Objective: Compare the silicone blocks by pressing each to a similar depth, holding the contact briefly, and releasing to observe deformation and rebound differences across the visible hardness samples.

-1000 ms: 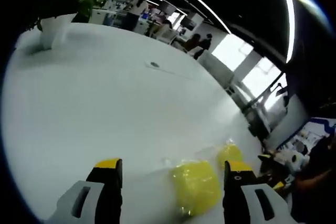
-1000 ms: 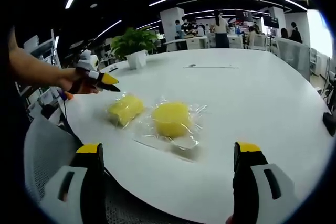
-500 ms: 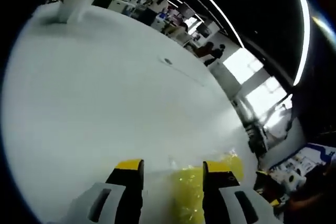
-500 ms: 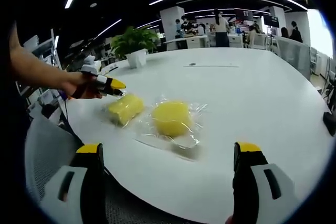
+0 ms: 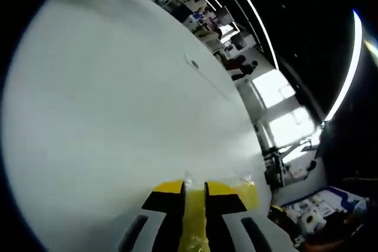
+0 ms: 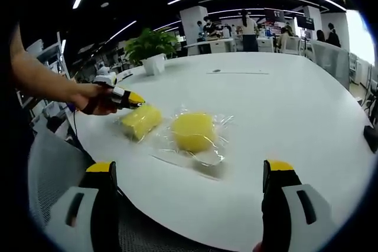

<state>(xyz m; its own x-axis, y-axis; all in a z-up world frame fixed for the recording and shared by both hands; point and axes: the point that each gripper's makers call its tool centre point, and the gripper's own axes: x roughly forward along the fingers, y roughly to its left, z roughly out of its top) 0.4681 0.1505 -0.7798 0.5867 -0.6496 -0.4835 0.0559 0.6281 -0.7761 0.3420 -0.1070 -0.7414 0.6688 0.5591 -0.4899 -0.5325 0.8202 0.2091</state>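
Observation:
Two yellow silicone blocks in clear wrap lie on the white round table (image 6: 283, 104): a rectangular block (image 6: 140, 121) on the left and a rounder block (image 6: 193, 132) to its right. A hand holds my left gripper (image 6: 131, 97), its yellow tips together at the rectangular block's far left edge; I cannot tell whether it presses in. In the left gripper view, my left gripper (image 5: 195, 188) has its jaws nearly together, and the yellow block (image 5: 194, 228) shows through the thin gap and beyond the right jaw. My right gripper (image 6: 189, 166) hangs wide open near the table's front edge, short of the rounder block.
A potted plant (image 6: 155, 63) stands at the table's far side, with a small dark disc and cable (image 6: 216, 73) near the far middle. A mesh chair back (image 6: 53, 163) sits at the lower left. People and desks fill the background.
My left gripper's jaws have gone from wide open to nearly together, and it has moved down to the rectangular block's edge. The right gripper and both blocks have stayed still.

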